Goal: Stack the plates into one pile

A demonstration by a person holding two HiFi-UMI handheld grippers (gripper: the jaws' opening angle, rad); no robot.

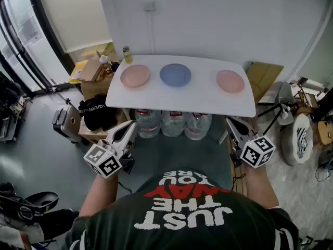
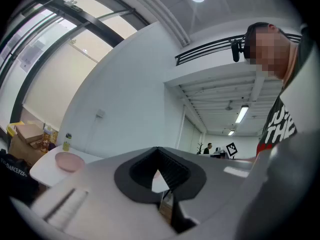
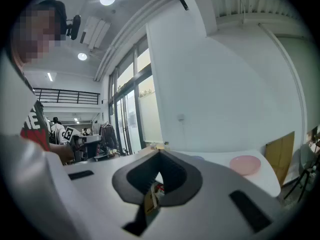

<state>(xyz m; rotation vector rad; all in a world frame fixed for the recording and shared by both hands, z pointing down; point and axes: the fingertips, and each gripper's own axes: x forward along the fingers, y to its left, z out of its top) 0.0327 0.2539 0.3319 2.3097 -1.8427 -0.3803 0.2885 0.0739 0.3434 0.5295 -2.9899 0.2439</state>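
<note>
Blue plate [image 3: 198,158] barely visible past the right hand-held gripper [image 3: 159,160]

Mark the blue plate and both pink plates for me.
blue plate [image 1: 175,75]: head view, middle of its inner face.
left pink plate [image 1: 135,76]: head view, middle of its inner face.
right pink plate [image 1: 230,81]: head view, middle of its inner face.

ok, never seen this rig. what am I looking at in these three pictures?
No robot: a person holds a two-jaw gripper in each hand. The head view is from a camera on the person's head, looking down; the other two are from cameras on the grippers. The left gripper and right gripper are both shut and empty, short of the white table. On it, in a row, apart: left pink plate, blue plate, right pink plate.
</note>
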